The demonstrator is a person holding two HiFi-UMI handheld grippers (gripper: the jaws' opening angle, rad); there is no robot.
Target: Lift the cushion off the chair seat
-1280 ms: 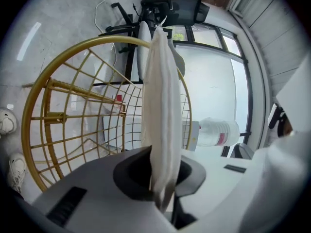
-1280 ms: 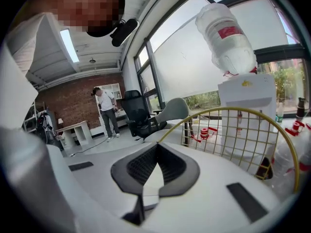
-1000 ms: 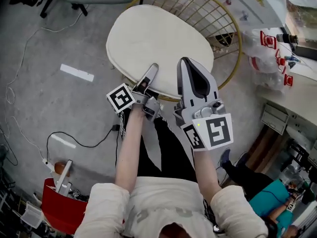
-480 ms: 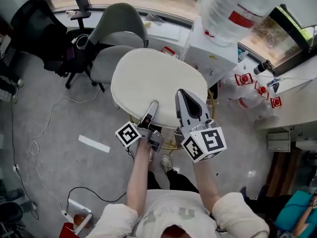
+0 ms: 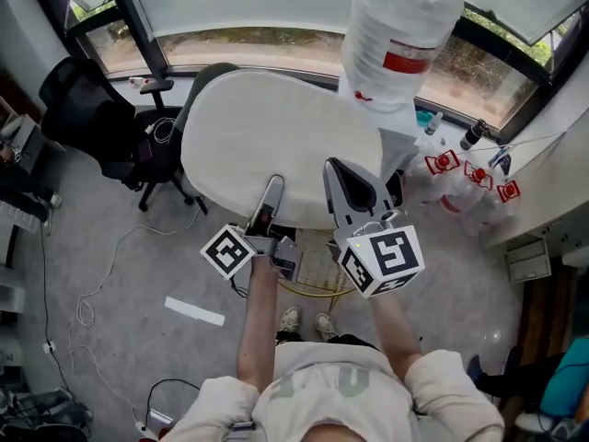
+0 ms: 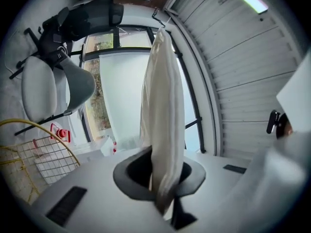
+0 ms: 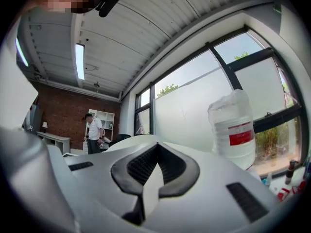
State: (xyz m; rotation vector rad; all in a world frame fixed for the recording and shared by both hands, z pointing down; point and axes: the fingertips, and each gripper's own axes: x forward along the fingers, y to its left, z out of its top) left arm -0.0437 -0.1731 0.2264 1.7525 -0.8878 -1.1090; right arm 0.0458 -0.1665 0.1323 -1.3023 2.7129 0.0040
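Head view. Grey concrete floor, with a window wall beyond the cushion. The cushion is a cream oval with its broad face up and its long axis running left to right. It is held clear above the yellow wire chair, which shows under its near edge. The left gripper and the right gripper are both clamped on that near edge. A black office chair stands left of the cushion. A water bottle with a red label stands right of it; its fill cannot be told.

Left gripper view. The jaws pinch the cushion, which is seen edge-on and running straight away from them. The wire chair is at lower left of it.

Right gripper view. The jaws are closed on the cushion's thin edge. A brick wall and a standing person are to its left.
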